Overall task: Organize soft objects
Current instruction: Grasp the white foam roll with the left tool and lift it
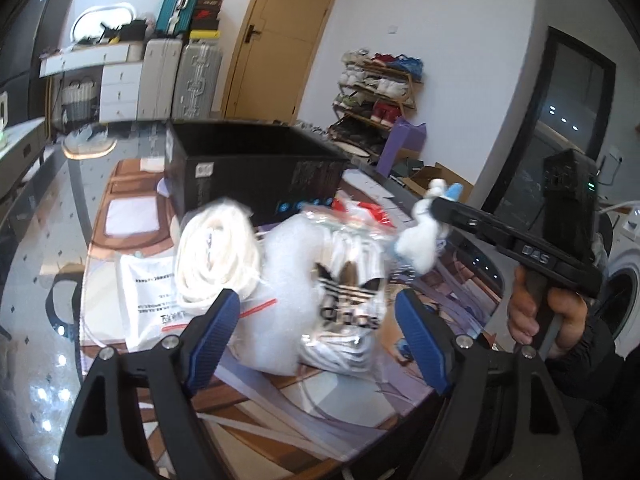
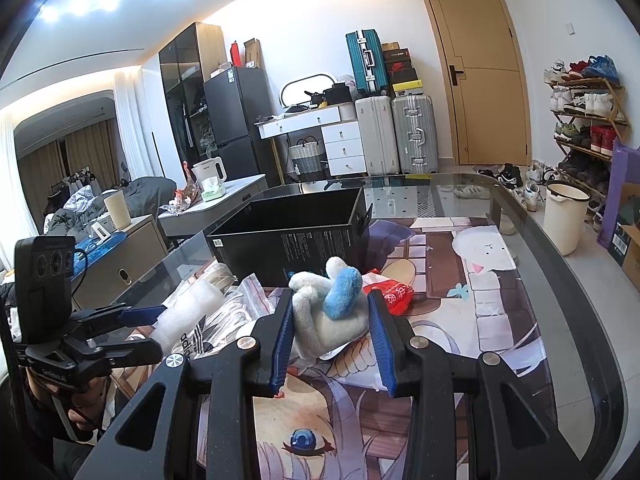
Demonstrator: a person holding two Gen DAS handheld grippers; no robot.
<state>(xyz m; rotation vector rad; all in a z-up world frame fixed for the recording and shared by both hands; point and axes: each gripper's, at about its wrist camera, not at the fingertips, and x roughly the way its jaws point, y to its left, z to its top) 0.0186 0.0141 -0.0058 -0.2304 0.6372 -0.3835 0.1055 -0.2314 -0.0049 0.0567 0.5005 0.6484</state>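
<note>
A: Left wrist view first. Where does the sorting stand?

B: Barely started, I'd judge. The black box (image 1: 256,164) on the glass table (image 1: 52,240) looks like the likely bin, but from here its inside is hidden. In front of it, on the printed mat (image 1: 280,400), lie a white foam roll (image 1: 218,254), a bubble-wrap bag (image 1: 288,264) and a clear adidas bag of striped cloth (image 1: 348,308), all touching in one heap. A flat white printed pouch (image 1: 148,300) lies to the heap's left.

A: And the left gripper (image 1: 318,332)?

B: Spread wide, nothing between its blue pads, hanging just before the adidas bag. To the right of the box, the right gripper (image 1: 434,210) carries a white and blue plush toy (image 1: 420,232) above the mat.

A: Now the right wrist view.

B: The right gripper (image 2: 330,328) is closed about halfway, its pads pressed into the plush toy (image 2: 332,308) from both sides. The black box (image 2: 292,240) stands just behind the toy, and what shows of its inside is bare. A red packet (image 2: 394,294) lies beside the box's near corner; the left gripper (image 2: 140,316) is open over the foam.

A: So what's left?

B: Nearly everything: the toy awaits dropping, the heap untouched.
</note>
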